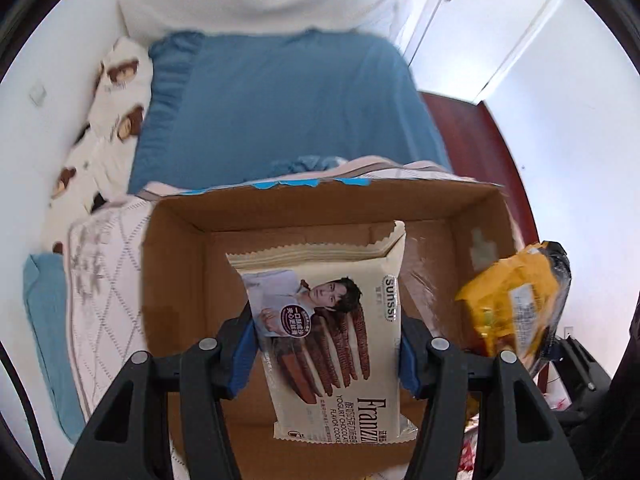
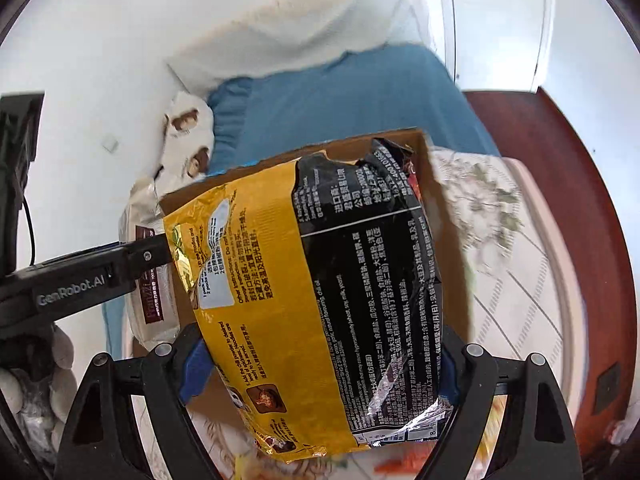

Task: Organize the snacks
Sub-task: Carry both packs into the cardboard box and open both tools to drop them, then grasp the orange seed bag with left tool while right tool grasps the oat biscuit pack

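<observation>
My left gripper is shut on a cream Franzzi cookie pack and holds it over the open cardboard box on the bed. My right gripper is shut on a yellow and black noodle packet, held above the same box. The noodle packet also shows in the left wrist view at the box's right edge. The left gripper's arm and the cookie pack show at the left in the right wrist view.
The box sits on a white patterned quilt over a blue bedsheet. Bear-print pillows lie at the left. A dark red floor and white door are to the right. Loose snack wrappers lie near the front.
</observation>
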Motion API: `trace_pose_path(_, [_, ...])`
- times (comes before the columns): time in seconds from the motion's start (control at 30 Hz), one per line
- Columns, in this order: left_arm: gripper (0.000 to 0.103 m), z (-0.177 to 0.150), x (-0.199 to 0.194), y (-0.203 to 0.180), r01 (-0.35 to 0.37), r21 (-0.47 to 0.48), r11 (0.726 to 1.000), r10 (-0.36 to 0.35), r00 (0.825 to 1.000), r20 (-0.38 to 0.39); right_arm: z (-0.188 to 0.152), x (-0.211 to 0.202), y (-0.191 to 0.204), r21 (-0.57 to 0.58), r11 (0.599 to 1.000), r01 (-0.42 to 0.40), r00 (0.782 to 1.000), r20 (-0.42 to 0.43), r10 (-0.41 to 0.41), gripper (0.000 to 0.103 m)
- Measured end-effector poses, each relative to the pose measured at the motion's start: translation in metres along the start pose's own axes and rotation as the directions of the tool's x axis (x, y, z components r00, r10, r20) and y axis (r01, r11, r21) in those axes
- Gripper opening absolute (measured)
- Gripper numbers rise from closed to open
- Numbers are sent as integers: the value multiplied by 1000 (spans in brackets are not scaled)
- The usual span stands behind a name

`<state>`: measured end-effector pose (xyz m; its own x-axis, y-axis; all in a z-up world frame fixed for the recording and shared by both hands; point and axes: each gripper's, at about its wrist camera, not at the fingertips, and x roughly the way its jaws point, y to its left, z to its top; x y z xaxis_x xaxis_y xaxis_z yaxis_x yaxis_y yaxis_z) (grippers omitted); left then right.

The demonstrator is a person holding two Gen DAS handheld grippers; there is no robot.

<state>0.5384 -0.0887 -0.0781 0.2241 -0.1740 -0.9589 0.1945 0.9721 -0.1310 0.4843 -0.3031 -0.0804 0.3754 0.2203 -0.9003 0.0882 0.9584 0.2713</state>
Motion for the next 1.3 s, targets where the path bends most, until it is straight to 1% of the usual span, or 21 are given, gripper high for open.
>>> trace_pose_path(0.03, [55, 7, 11, 2, 3, -4, 1000, -3, 1000, -19, 11, 12, 6, -11, 1000, 14, 1000, -13, -14, 89])
trace_pose_path(0.07, [55, 12, 20, 3, -1, -5, 1000, 1, 999, -36, 23, 30, 3, -19, 1000, 24, 999, -30, -24, 89])
trace_pose_path(0.13, [55, 19, 32, 6, -5, -8, 1000, 4, 998, -61, 33, 61, 6, -23, 999, 32, 997, -63, -34, 89])
trace_pose_path(0.23, [55, 27, 49, 9, -18, -22, 1000, 16, 996, -90, 44, 93, 5, -40, 998, 55, 993, -103, -59, 89])
trace_pose_path(0.27, [56, 27, 51, 8, -20, -25, 999, 18, 995, -101, 49, 108, 2, -44, 997, 65, 995, -78, -68, 89])
trace_pose_path(0.33, [57, 33, 58, 7, -34, -25, 999, 31, 992, -122, 50, 120, 1, -43, 996, 74, 992, -101, -78, 89])
trace_pose_path(0.4, [57, 35, 62, 9, -30, -23, 999, 27, 992, -127, 55, 138, -1, -41, 995, 88, 981, -169, -94, 89])
trace_pose_path(0.43, [57, 34, 61, 9, -30, -28, 999, 27, 991, -128, 57, 142, -2, -38, 996, 85, 978, -189, -90, 91])
trace_pose_path(0.47, [57, 35, 61, 10, -27, -29, 999, 24, 992, -126, 55, 143, -3, -37, 996, 81, 979, -185, -86, 95])
trace_pose_path(0.53, [58, 34, 65, 14, -19, -27, 999, 16, 991, -135, 54, 143, -3, -48, 995, 84, 982, -168, -91, 97])
trace_pose_path(0.6, [59, 31, 67, 16, -27, -18, 999, 24, 991, -131, 50, 141, -5, -44, 997, 66, 984, -162, -72, 97])
trace_pose_path(0.7, [59, 23, 63, 14, -36, 0, 999, 36, 992, -123, 40, 128, -7, -62, 996, 69, 988, -135, -77, 97])
trace_pose_path(0.77, [59, 16, 53, 13, -21, -4, 1000, 21, 995, -95, 37, 122, -9, -68, 995, 79, 990, -108, -86, 97])
trace_pose_path(0.8, [59, 13, 48, 14, -15, -7, 1000, 15, 997, -80, 34, 115, -9, -68, 994, 80, 992, -93, -86, 97])
trace_pose_path(0.87, [59, 7, 36, 13, 22, -7, 1000, -22, 999, -47, 23, 94, -10, -75, 993, 87, 994, -61, -92, 97])
trace_pose_path(0.9, [59, 7, 34, 11, 39, 4, 999, -39, 998, -45, 19, 87, -10, -76, 994, 84, 995, -46, -87, 97])
trace_pose_path(0.97, [59, 10, 33, 9, 15, -1, 1000, -15, 998, -61, 9, 71, -7, -88, 992, 95, 995, -35, -98, 97])
trace_pose_path(1.03, [59, 10, 26, 9, 32, -17, 999, -33, 998, -54, 4, 61, -6, -87, 991, 101, 995, -18, -103, 98])
trace_pose_path(1.2, [59, -8, -14, 5, 43, -8, 999, -43, 999, 24, -12, 29, 2, -99, 989, 107, 994, 23, -105, 98])
trace_pose_path(1.3, [59, -32, -39, 8, 28, -13, 1000, -27, 997, 76, -33, 2, 5, -109, 989, 101, 994, 50, -96, 98])
